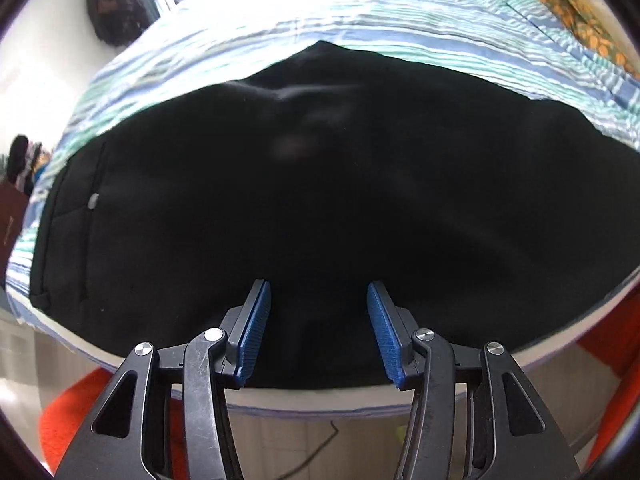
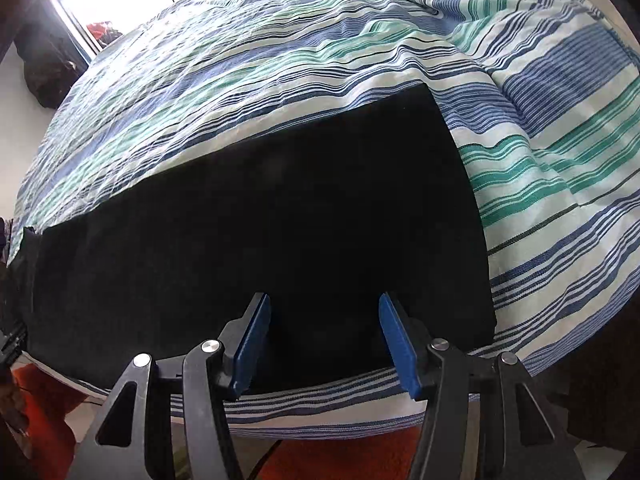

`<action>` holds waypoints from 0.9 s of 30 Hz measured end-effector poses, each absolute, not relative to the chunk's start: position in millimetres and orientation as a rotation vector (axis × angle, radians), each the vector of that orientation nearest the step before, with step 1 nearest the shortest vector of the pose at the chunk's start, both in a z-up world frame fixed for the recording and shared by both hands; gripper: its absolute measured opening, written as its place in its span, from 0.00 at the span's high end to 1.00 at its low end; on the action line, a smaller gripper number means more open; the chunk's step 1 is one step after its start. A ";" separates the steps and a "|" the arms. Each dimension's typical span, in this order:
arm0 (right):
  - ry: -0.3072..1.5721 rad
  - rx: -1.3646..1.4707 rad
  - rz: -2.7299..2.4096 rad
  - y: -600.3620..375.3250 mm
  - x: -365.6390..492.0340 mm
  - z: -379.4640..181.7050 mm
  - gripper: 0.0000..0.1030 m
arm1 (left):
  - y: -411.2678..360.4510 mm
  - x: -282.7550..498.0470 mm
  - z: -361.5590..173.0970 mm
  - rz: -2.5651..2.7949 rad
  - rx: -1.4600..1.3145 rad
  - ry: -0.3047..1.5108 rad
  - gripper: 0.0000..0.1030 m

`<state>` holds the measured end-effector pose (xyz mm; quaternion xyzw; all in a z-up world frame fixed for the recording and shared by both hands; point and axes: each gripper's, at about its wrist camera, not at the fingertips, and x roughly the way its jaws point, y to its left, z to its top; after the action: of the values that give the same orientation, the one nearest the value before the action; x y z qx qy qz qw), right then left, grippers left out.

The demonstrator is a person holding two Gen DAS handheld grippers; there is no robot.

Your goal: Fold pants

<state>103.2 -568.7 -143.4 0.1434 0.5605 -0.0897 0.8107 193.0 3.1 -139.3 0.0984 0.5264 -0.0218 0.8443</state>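
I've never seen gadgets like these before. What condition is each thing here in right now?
pants: black, lying flat on the bed, not gripped.
striped sheet: spread over the bed, wrinkled.
left gripper: open above the pants, holding nothing.
right gripper: open above the pants, holding nothing.

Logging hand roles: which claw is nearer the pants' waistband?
Left. The left claw hovers open over the pants beside the waistband; the right claw hovers open by the hem, the far end.
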 end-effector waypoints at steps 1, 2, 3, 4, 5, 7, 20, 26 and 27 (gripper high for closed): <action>1.199 0.313 -0.188 -569.5 102.5 -144.3 0.46 | 0.1 192.9 -138.1 -0.044 0.219 1.115 0.49; 1.198 0.313 -0.186 -569.5 102.3 -144.3 0.46 | 0.7 194.0 -136.9 -0.041 0.213 1.116 0.49; 1.197 0.308 -0.186 -569.1 102.5 -144.0 0.46 | 1.4 195.6 -137.6 -0.038 0.199 1.121 0.49; 1.199 0.298 -0.190 -568.0 103.0 -145.2 0.46 | -1.5 198.7 -138.5 -0.034 0.189 1.122 0.49; 1.200 0.282 -0.196 -564.9 103.2 -145.2 0.46 | -1.2 199.1 -138.0 -0.030 0.188 1.119 0.49; 1.195 0.225 -0.221 -555.3 101.4 -143.1 0.46 | -6.0 198.9 -138.6 -0.020 0.212 1.111 0.49; 0.947 -0.076 -0.432 -518.6 73.7 -93.4 0.46 | 4.0 188.2 -138.7 0.024 0.213 1.082 0.38; 0.929 -0.097 -0.437 -518.3 77.6 -90.5 0.46 | 5.2 188.7 -136.7 0.030 0.203 1.082 0.35; 0.927 -0.098 -0.438 -518.4 77.9 -89.5 0.46 | 5.3 189.7 -136.8 0.033 0.206 1.081 0.35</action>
<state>77.9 -518.4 -89.5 -0.0468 0.4433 -0.2093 0.8704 189.7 5.3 -136.8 0.0978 0.5137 0.0155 0.8522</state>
